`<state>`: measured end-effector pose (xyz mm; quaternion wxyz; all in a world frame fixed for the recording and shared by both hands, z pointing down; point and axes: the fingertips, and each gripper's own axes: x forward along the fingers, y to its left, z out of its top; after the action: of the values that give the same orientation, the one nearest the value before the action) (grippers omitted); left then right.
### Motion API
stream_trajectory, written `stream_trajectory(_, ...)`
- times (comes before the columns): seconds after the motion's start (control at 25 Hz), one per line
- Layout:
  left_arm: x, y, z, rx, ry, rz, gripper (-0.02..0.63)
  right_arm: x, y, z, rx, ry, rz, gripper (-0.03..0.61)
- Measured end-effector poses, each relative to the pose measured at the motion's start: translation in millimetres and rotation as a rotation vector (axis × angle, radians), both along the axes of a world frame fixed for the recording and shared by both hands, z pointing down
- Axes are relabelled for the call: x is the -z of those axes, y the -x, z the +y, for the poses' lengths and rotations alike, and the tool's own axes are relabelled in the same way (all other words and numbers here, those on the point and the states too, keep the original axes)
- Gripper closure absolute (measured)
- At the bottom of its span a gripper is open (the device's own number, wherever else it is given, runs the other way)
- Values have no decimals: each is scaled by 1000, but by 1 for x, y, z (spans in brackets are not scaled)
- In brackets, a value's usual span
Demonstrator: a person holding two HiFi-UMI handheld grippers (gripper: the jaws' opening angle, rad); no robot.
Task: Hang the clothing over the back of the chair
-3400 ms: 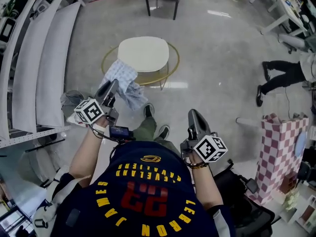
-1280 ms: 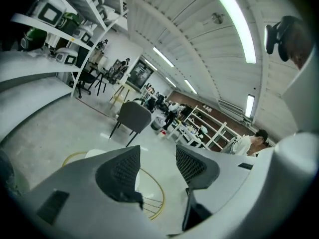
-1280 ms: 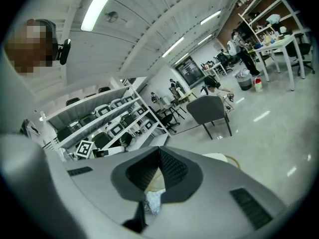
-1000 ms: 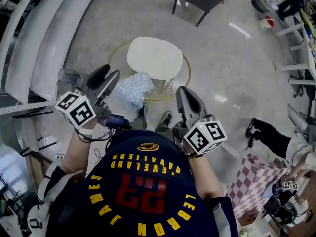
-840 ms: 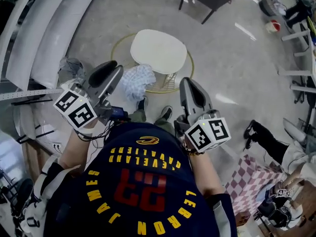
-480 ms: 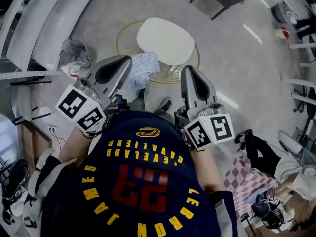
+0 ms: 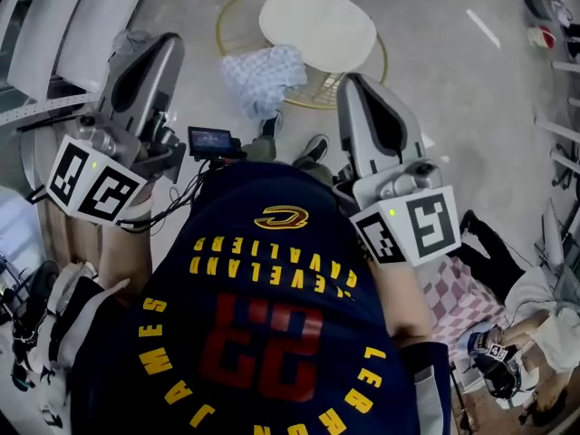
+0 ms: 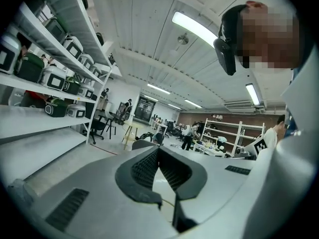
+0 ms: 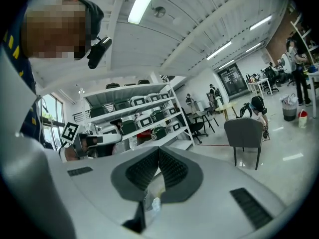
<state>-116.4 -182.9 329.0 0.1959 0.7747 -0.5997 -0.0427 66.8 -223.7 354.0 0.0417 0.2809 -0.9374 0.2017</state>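
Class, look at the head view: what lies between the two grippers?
In the head view, a small black screen and the person's shoes lie between the left gripper and right gripper; the checked cloth sits just beyond.

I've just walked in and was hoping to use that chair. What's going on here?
A person holds a gripper in each hand, both held up and clear of the chair. The left gripper and the right gripper are both shut with nothing between their jaws. The blue checked clothing lies draped at the chair's near edge, over its gold wire frame. Neither gripper touches it, so the hanging looks done.
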Motion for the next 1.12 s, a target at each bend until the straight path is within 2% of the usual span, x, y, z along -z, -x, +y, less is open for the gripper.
stream_trajectory(0.28, 7, -6, -7, -10, -18, 6, 611, 10, 1, 5, 27, -65, 11, 569)
stream_trajectory(1.12, 3, -14, -9, -35, 2, -1, 611, 16, -4, 2, 32, -84, 13, 570)
